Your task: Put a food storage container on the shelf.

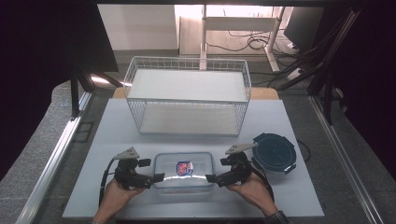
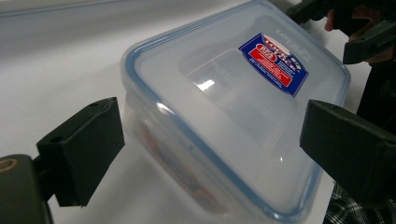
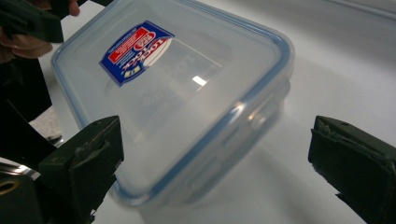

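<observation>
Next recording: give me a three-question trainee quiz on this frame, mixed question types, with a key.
1. True or false: the left tongs and the right tongs are both open, one at each end of the clear rectangular plastic food box with a blue-sealed lid.
2. Which object sits on the table to the right of the clear box?
A. a dark blue round lidded container
B. a red mug
C. a metal spoon
3. Fill in: the white wire rack behind the clear box has ___ shelves.

Key:
1. True; neither pair grips it in the gripper views.
2. A
3. Two
</observation>
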A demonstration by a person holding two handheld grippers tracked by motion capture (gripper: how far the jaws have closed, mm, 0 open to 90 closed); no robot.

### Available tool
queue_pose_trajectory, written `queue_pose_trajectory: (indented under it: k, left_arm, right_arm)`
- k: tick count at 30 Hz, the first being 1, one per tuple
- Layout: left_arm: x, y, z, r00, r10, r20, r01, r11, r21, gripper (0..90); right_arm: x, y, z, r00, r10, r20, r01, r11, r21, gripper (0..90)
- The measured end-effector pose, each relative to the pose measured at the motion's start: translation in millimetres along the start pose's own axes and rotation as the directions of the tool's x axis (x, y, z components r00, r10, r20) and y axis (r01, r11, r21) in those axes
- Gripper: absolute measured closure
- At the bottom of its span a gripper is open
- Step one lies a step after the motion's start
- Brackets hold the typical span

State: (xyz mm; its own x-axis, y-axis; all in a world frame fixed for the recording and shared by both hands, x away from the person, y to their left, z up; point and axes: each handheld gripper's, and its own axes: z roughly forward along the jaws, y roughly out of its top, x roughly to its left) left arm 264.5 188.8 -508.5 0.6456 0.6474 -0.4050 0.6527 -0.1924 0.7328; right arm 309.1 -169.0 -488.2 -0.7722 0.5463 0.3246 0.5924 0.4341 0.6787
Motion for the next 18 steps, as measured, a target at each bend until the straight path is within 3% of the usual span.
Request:
queue_pose_trajectory:
  k: [4,6,8,10,16,18]
  left_arm:
    - [9.7,-3.4,10.4,0.9969,-0.064,0.046,0.061,0.9968,0.051,3.7]
    - [14.3,-6.8,12.4,0.9882,-0.112,0.104,0.106,0.9922,0.066,3.8]
    - [15.4,-8.3,13.7,0.9785,-0.152,0.140,0.140,0.9861,0.089,7.5]
    - [15.4,-8.9,11.6,0.9738,-0.175,0.144,0.162,0.9818,0.098,9.3]
    - [16.1,-19.6,-0.4,0.9519,-0.246,0.183,0.230,0.9679,0.101,25.2]
    - [13.9,-21.5,-2.6,0.9497,-0.258,0.177,0.245,0.9651,0.094,27.6]
  right_arm:
    - [-7.7,4.3,15.7,0.9964,0.063,-0.056,-0.061,0.997,0.045,2.7]
    - [-11.4,3.7,20.8,0.9879,0.111,-0.109,-0.105,0.993,0.063,2.8]
    - [-14.8,1.6,25.4,0.9732,0.156,-0.169,-0.140,0.985,0.102,2.8]
    - [-15.2,-0.1,25.9,0.9670,0.180,-0.180,-0.161,0.980,0.116,4.8]
    - [-13.9,-0.5,12.8,0.9670,0.188,-0.171,-0.170,0.979,0.116,20.8]
    - [-15.3,-3.1,10.3,0.9600,0.206,-0.189,-0.188,0.976,0.110,24.2]
